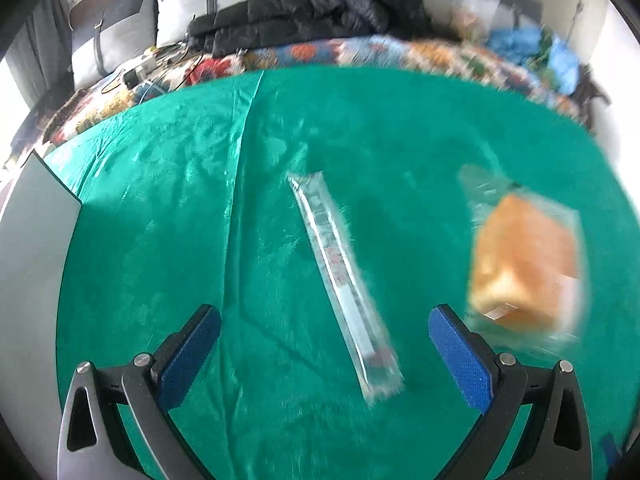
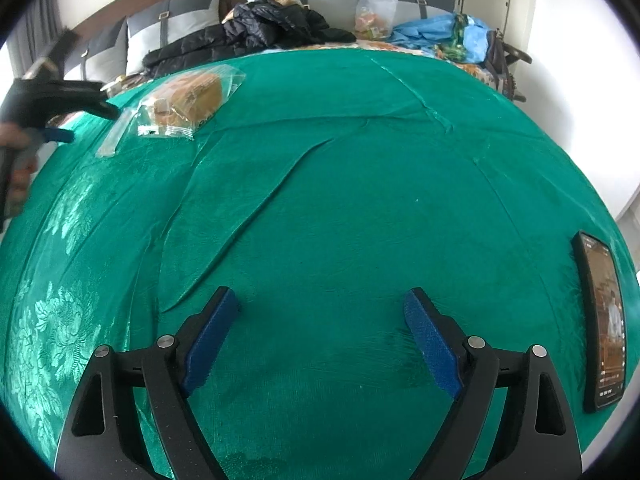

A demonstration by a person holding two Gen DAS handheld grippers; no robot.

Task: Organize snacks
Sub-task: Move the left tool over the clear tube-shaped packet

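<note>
A long clear-wrapped snack stick [image 1: 344, 284] lies on the green cloth [image 1: 200, 200], running between and ahead of my left gripper's blue pads. My left gripper [image 1: 324, 320] is open above it, its pads apart from the wrapper. A bagged bread loaf [image 1: 524, 264] lies to the right of the stick. The right wrist view shows the same bread bag [image 2: 188, 102] and stick [image 2: 114, 136] far off at the upper left, with the left gripper [image 2: 60, 120] beside them in a hand. My right gripper [image 2: 320, 312] stands open over bare cloth.
A grey box wall [image 1: 36, 232] stands at the left edge. A phone [image 2: 604, 320] lies on the cloth at the right. Behind the cloth sit a black jacket [image 2: 256, 28], grey cushions, a clear bag of food [image 2: 374, 14] and blue plastic [image 2: 432, 32].
</note>
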